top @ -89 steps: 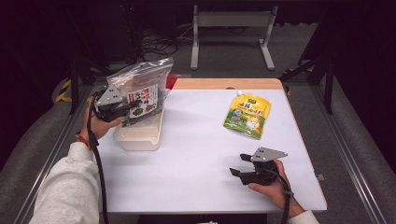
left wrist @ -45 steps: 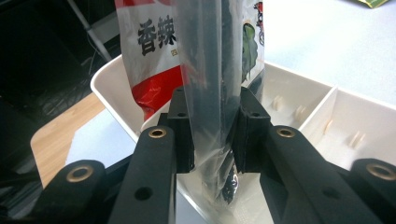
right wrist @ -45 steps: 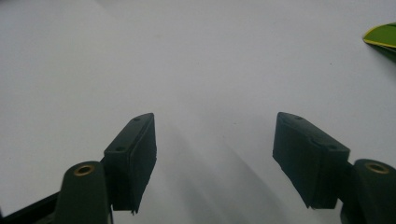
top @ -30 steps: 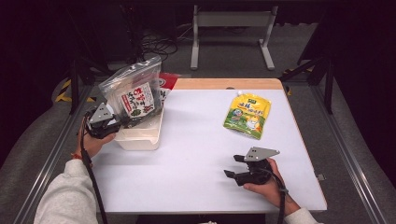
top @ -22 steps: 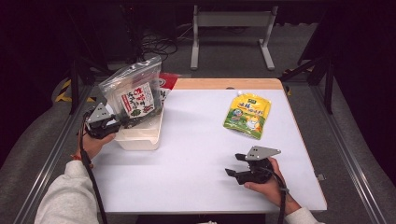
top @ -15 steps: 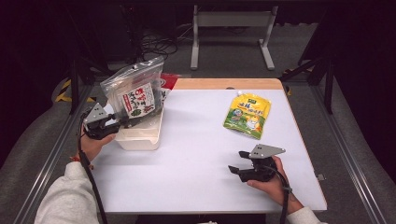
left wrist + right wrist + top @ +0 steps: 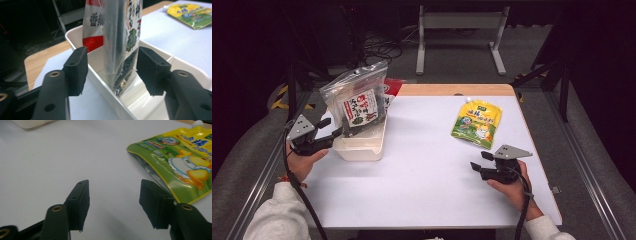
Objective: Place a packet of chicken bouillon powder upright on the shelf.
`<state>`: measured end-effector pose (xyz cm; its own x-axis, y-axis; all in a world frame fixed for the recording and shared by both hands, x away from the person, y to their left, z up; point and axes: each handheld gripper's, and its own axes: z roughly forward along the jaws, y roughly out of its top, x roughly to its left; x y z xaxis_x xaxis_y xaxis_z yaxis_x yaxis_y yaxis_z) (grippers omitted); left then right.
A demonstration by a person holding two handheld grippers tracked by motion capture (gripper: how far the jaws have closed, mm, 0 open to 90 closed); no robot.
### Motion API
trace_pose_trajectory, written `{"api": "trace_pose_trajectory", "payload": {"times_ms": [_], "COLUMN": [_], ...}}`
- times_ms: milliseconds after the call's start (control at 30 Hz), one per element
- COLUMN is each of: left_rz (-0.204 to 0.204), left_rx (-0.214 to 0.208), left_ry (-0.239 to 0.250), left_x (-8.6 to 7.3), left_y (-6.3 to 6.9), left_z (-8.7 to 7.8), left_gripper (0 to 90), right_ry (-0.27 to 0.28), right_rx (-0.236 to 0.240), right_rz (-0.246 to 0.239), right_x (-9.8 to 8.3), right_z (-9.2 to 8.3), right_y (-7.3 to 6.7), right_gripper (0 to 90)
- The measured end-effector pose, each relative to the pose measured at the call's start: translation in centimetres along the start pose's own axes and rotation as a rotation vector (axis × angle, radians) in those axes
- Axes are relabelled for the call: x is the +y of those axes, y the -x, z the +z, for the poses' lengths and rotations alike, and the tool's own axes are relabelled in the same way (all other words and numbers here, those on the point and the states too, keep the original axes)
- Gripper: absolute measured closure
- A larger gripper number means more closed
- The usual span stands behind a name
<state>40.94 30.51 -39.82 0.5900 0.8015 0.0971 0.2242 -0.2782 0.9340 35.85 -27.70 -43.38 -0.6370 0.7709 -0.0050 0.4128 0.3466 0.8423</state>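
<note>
Left gripper (image 7: pixel 326 134), jaws just spread, has released the seaweed bag (image 7: pixel 358 102) standing in the white tray (image 7: pixel 362 150). Unsupported, it could topple toward 3 o'clock. Right gripper (image 7: pixel 478 166) hangs spread, empty.

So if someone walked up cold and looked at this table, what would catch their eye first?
Probably the clear seaweed bag standing upright in the white tub at the table's left, with a red packet behind it. The left gripper sits just beside the tub, its jaws having just opened, apart from the bag. Next, the bright yellow-green spout pouch lying flat at far right, beyond the open right gripper.
</note>
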Motion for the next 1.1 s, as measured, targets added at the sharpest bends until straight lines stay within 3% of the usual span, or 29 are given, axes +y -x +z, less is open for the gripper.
{"api": "trace_pose_trajectory", "payload": {"times_ms": [200, 267, 400, 500, 667, 867, 1100], "left_rz": [-0.007, 0.008, 0.026, 0.023, 0.050, 0.125, 0.168], "left_rx": [0.003, 0.001, -0.013, -0.056, -0.139, -0.241, -0.315], "left_ry": [0.017, 0.000, -0.014, -0.044, -0.101, -0.182, -0.232], "left_x": [-0.5, -0.9, -1.6, -2.5, -3.5, -3.9, -4.1], "left_y": [1.7, 2.6, 4.2, 5.5, 7.9, 10.9, 12.5], "left_z": [-2.0, -2.6, -3.7, -4.0, -3.4, -1.3, 0.1], "left_gripper": [35.8, 34.1, 32.2, 30.3, 28.7, 27.0, 24.8], "right_ry": [0.022, 0.043, 0.041, 0.030, -0.016, -0.063, -0.090], "right_rx": [-0.067, -0.088, -0.156, -0.192, -0.195, -0.165, -0.141], "right_rz": [0.050, 0.105, 0.160, 0.220, 0.292, 0.312, 0.378], "right_x": [0.3, 0.6, 1.0, 1.0, 1.0, 1.3, 1.7], "right_z": [-0.1, 0.1, 1.1, 2.2, 3.9, 5.8, 6.6], "right_y": [2.1, 3.6, 5.6, 7.2, 8.7, 9.2, 9.8], "right_gripper": [55.8, 58.3, 49.3, 40.0, 31.8, 24.8, 16.9]}}
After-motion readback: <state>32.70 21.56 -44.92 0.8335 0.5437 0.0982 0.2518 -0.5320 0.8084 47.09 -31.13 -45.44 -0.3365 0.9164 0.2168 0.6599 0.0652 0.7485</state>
